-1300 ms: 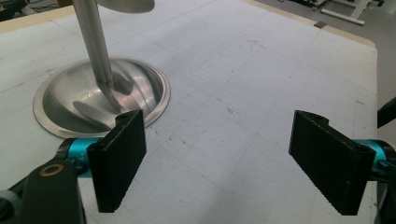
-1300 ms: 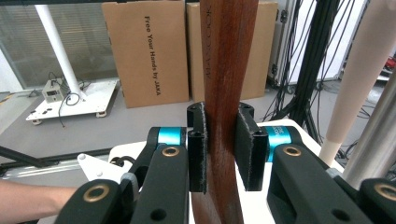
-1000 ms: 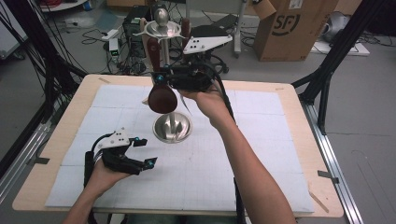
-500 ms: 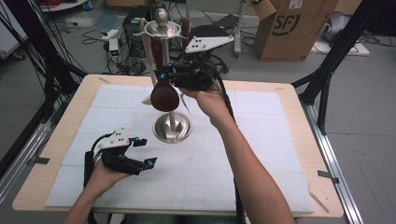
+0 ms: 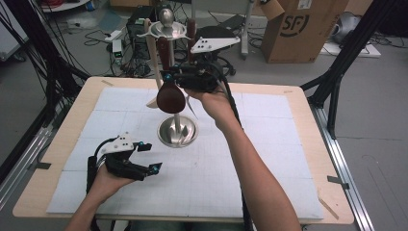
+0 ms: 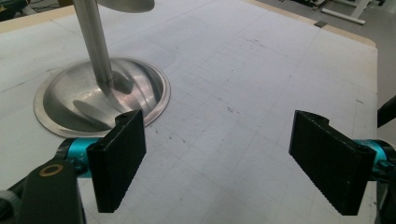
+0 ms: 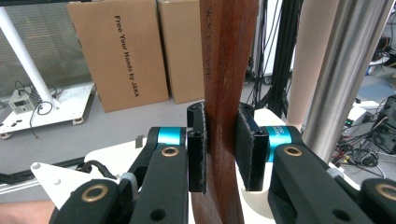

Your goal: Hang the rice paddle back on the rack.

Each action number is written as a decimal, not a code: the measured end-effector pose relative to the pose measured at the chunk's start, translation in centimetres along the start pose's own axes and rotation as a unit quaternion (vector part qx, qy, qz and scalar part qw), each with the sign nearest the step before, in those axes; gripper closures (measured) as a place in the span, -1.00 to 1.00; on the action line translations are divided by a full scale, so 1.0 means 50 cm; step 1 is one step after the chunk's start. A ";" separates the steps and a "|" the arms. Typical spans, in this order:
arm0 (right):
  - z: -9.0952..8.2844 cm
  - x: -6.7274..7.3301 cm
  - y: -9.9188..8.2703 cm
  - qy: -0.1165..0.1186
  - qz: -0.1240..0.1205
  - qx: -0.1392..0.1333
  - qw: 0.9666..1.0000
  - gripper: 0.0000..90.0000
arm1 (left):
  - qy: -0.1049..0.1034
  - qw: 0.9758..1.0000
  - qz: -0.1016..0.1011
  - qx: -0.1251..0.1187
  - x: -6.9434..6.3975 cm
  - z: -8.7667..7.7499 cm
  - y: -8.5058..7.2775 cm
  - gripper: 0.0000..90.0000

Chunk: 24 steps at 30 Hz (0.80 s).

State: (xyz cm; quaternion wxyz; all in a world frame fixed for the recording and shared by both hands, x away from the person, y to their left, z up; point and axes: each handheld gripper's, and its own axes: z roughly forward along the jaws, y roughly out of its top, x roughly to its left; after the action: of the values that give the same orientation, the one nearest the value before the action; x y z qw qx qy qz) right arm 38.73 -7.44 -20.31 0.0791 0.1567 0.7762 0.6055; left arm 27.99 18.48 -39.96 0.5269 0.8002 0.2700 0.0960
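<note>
The wooden surface [image 5: 308, 103] carries a white gridded mat [image 5: 269, 163]; the steel stand's round base [image 5: 177, 132] sits on that mat.

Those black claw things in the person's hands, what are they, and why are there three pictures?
They are grippers: hand-held tools with two black jaws that pinch things, a bit like big tweezers. A person holds one in each hand.

One picture comes from a camera up high, looking down at the table. The other two come from small cameras riding on the grippers, looking out along their jaws.

On the table stands a shiny metal stand with a round base and a tall pole. Kitchen tools hang from its top.

The right gripper is up by the stand, and its jaws are pinched on the handle of a dark wooden spoon. Its own camera shows that brown handle squeezed between the jaws.

The left gripper waits low over the table with its jaws wide open, holding nothing.
</note>
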 end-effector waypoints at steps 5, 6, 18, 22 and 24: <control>0.001 -0.003 -0.001 -0.005 0.002 0.001 1.000 0.69 | 0.002 1.000 0.001 -0.001 0.000 -0.001 0.000 -0.57; 0.001 -0.004 -0.002 -0.005 0.003 0.002 1.000 0.69 | 0.002 1.000 0.001 -0.001 0.000 -0.001 0.000 -0.57; 0.001 -0.003 -0.002 -0.008 0.006 -0.001 1.000 0.66 | 0.000 1.000 0.000 -0.002 0.001 0.000 0.000 -0.57; -0.002 -0.003 -0.001 -0.009 0.008 -0.001 1.000 0.60 | 0.002 1.000 -0.001 -0.003 0.002 -0.002 0.000 -0.57; -0.004 -0.003 -0.002 -0.010 0.009 -0.001 1.000 0.57 | 0.001 1.000 -0.001 -0.002 0.001 -0.002 0.000 -0.57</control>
State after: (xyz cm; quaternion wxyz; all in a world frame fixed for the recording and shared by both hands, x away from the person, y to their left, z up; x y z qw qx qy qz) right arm 38.80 -7.72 -20.35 0.0814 0.1698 0.7736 0.6050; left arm 28.01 18.59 -39.93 0.5284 0.7986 0.2715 0.0968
